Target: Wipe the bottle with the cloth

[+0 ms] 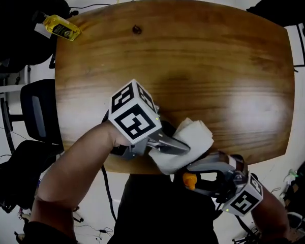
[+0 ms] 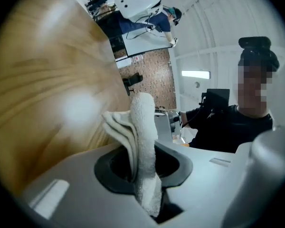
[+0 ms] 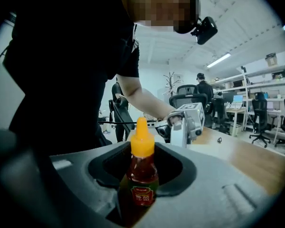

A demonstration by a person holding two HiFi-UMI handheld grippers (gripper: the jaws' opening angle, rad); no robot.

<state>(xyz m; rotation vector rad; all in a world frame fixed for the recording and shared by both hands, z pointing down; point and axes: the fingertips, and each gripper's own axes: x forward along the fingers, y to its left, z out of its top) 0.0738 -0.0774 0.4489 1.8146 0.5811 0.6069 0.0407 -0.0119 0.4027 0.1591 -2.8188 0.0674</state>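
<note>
My left gripper (image 1: 179,147) is shut on a folded white cloth (image 1: 189,142), which sticks out past the jaws over the near edge of the wooden table (image 1: 193,60). In the left gripper view the cloth (image 2: 141,127) stands pinched between the jaws. My right gripper (image 1: 203,179) sits lower right, off the table's edge, shut on a small bottle of red-brown sauce (image 3: 141,177) with an orange cap (image 1: 189,181). The cloth hangs just above that cap; I cannot tell whether they touch. Beyond the bottle, the right gripper view shows the left gripper (image 3: 186,123).
A yellow bottle (image 1: 62,28) lies at the table's far left corner and a small dark thing (image 1: 136,30) at the far middle. Black office chairs (image 1: 38,111) stand left of the table. The person's dark-clothed body is close behind both grippers.
</note>
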